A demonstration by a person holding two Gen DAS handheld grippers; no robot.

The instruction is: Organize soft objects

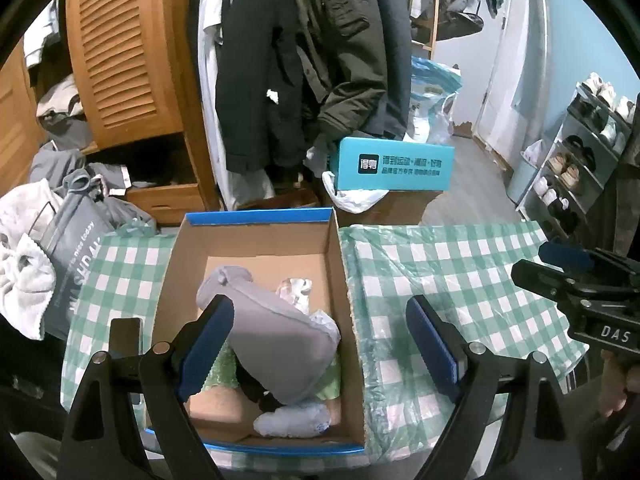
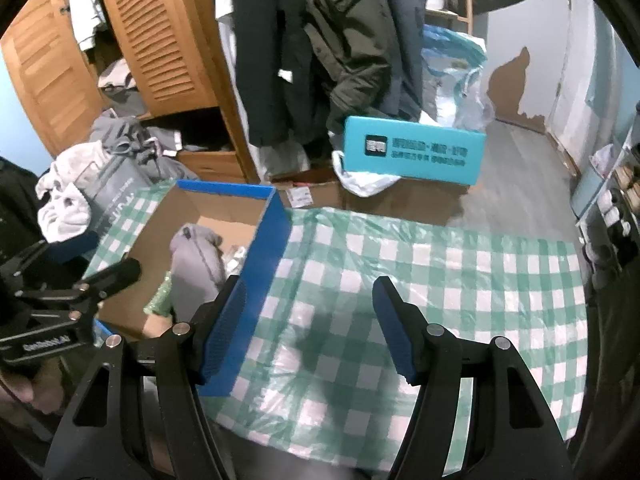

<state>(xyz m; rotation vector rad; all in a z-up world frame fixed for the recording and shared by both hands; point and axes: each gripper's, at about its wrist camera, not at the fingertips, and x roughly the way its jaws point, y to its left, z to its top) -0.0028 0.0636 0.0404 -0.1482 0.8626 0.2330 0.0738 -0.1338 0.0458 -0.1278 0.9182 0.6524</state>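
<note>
A cardboard box with a blue rim (image 1: 256, 216) stands on the green-checked tablecloth (image 1: 460, 280). In it lie a grey padded soft item (image 1: 276, 332), a pale blue soft bundle (image 1: 292, 420), a white patterned piece (image 1: 296, 290) and green bits (image 1: 220, 372). My left gripper (image 1: 318, 302) hangs above the box, open wide, its pads clear of the grey item below. My right gripper (image 2: 309, 281) is open over bare cloth just right of the box wall (image 2: 268, 248), with nothing between its fingers. The grey item (image 2: 196, 260) also shows in the right wrist view. Each gripper appears at the edge of the other's view.
A teal carton (image 1: 394, 170) sits on a brown box behind the table. Coats (image 1: 304, 60) hang beyond it beside a wooden louvred wardrobe (image 1: 124, 60). Clothes and a grey bag (image 1: 76, 256) pile up at the left. A shoe rack (image 1: 580, 148) stands at the right.
</note>
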